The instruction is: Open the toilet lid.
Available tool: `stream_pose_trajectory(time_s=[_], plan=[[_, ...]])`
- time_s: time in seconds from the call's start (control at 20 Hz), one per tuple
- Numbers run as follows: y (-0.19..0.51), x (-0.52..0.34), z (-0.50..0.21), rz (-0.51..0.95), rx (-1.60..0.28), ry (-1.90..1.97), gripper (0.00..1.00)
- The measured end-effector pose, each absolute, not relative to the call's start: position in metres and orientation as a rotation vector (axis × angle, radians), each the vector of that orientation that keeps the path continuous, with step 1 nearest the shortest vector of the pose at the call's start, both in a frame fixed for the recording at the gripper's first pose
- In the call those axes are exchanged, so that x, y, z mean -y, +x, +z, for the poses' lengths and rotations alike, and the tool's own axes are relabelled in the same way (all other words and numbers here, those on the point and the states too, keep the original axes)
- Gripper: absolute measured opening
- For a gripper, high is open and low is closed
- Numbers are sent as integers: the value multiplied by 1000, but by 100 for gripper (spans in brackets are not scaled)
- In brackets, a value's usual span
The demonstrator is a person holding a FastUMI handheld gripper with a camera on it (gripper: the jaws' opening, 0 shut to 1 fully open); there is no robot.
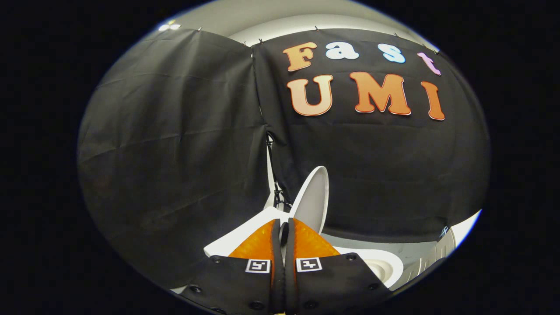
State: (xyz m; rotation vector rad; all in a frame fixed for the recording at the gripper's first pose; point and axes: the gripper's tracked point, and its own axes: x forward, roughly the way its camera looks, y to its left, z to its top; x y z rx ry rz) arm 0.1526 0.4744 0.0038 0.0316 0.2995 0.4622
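Jaws are pressed together with nothing between; gripper (283, 227) sits just before the raised toilet lid (313, 201).

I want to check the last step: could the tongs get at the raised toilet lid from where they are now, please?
Probably yes. The toilet lid stands raised just beyond the tongs, whose fingers are shut together with nothing between them. Nothing sits between the tips and the lid, though they would need to open to grip it.

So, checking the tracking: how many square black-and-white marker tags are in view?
2: one marker tag on the gripper's left finger, the other on its right finger; fingers shut together, nothing between.
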Motion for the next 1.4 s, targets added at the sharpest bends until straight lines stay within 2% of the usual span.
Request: stream_pose_trajectory(time_s=[0.85, 1.2, 1.3, 1.4], plan=[[150, -590, -20, 550, -334, -10, 8], [145, -593, -18, 504, -291, -82, 9], [143, -585, -17, 491, -293, -51, 12], [141, -583, -20, 500, -315, 15, 24]])
